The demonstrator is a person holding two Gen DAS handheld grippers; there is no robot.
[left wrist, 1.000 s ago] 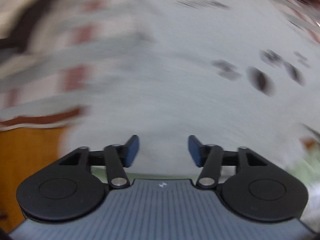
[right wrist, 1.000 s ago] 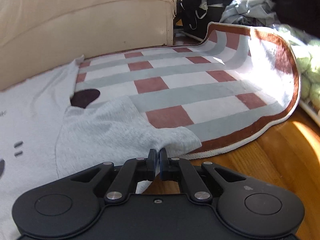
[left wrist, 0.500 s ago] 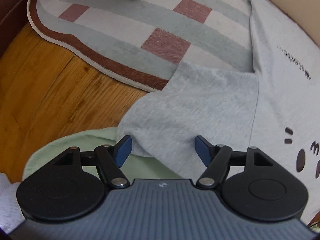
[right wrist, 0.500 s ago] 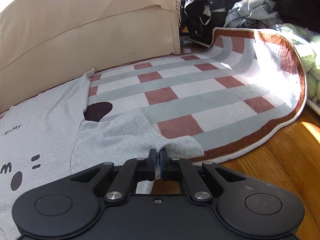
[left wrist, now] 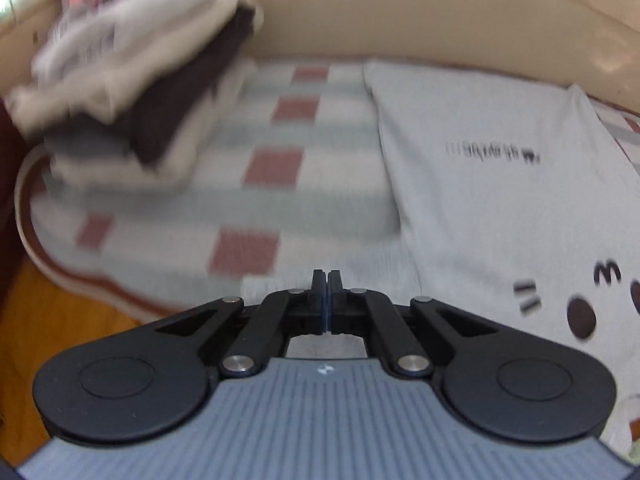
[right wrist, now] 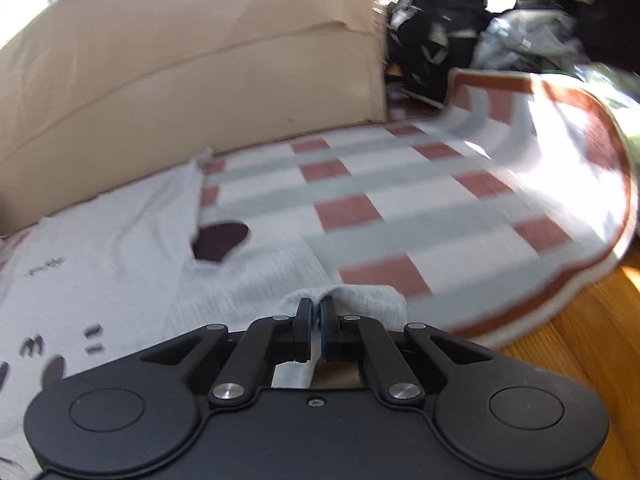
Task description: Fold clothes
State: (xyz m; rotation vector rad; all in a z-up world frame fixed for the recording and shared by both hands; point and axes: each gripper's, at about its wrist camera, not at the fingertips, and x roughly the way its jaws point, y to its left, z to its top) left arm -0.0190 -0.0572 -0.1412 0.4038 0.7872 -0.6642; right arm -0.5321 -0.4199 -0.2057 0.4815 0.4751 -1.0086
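My right gripper (right wrist: 316, 320) is clamped on the grey shirt's sleeve (right wrist: 352, 300); my left gripper (left wrist: 327, 300) is pinched together, apparently on nothing; I judge a lopsided fold likely.

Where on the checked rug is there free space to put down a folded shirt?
The checked rug is bare between the grey shirt and the stack of folded clothes. In the right wrist view, the rug beyond the shirt's sleeve is also bare. It is crowded by the dark clothes pile.
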